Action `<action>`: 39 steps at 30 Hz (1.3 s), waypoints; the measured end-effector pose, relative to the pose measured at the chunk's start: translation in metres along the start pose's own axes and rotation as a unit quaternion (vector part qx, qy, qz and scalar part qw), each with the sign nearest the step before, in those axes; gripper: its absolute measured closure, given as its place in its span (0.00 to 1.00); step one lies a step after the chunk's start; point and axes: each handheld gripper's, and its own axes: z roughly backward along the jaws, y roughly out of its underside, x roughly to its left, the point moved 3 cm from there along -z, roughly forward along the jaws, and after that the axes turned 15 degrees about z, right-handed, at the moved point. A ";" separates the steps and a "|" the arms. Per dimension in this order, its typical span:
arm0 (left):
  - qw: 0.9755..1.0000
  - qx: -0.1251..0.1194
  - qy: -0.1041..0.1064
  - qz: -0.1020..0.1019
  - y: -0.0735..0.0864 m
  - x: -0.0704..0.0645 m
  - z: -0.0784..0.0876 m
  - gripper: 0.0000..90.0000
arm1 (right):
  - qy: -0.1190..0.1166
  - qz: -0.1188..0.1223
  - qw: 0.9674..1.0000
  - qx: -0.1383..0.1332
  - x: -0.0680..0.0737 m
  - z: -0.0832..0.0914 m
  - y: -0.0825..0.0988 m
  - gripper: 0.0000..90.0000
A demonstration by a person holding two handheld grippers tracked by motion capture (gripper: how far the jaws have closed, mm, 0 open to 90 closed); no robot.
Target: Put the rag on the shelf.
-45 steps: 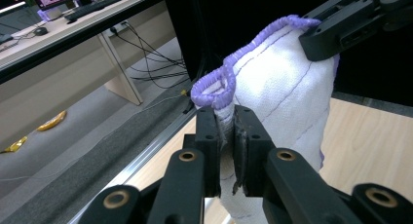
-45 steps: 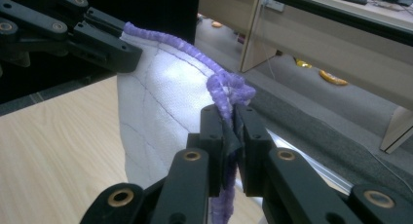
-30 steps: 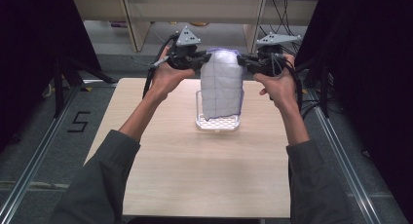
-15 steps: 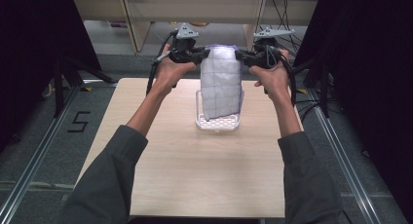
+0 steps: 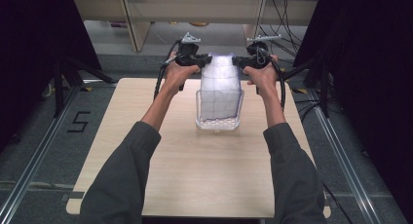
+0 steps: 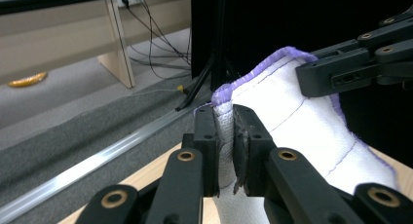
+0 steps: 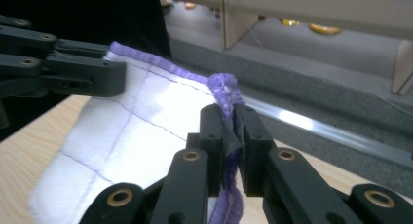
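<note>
Lowering toward the clear plastic basket [image 5: 219, 118] over the past second, both hands brought the white purple-edged cloth [image 5: 220, 87] down so that it hung into it, left gripper [image 5: 199, 61] and right gripper [image 5: 239, 62] clamped on its top corners; I judged the drop-in nearly done.

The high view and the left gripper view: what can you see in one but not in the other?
High view: the clear basket on the table, with the cloth's lower end hanging into it, plus both arms and sleeves.

Left gripper view: up close, the left gripper pinching the cloth's purple-edged corner, and a yellow thing on the floor.

Both: the white cloth with purple lines, held by its top corners, with the right gripper on the other corner.
</note>
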 end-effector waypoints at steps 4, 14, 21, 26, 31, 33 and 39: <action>1.000 0.014 -0.009 0.008 0.010 0.009 -0.009 0.90 | -0.001 -0.002 1.000 0.025 -0.006 -0.015 0.010 0.92; 0.998 0.051 -0.013 0.021 0.035 0.025 -0.021 0.90 | -0.024 -0.036 0.996 0.077 -0.007 -0.036 0.026 0.92; 0.997 0.069 -0.014 0.021 0.038 0.030 -0.018 0.82 | -0.031 -0.033 0.995 0.093 -0.010 -0.041 0.035 0.91; 0.997 0.070 -0.020 0.017 0.035 0.033 -0.007 0.78 | -0.018 -0.057 0.993 0.100 -0.018 -0.038 0.047 0.77; 0.997 0.076 -0.023 0.007 0.036 0.034 0.004 0.77 | -0.014 -0.065 0.993 0.099 -0.023 -0.031 0.047 0.69; 0.997 0.078 -0.019 0.006 0.038 0.034 0.013 0.76 | -0.009 -0.065 0.994 0.093 -0.027 -0.023 0.045 0.67; 0.996 0.087 -0.022 0.004 0.042 0.037 0.027 0.73 | -0.010 -0.069 0.994 0.090 -0.030 -0.006 0.045 0.65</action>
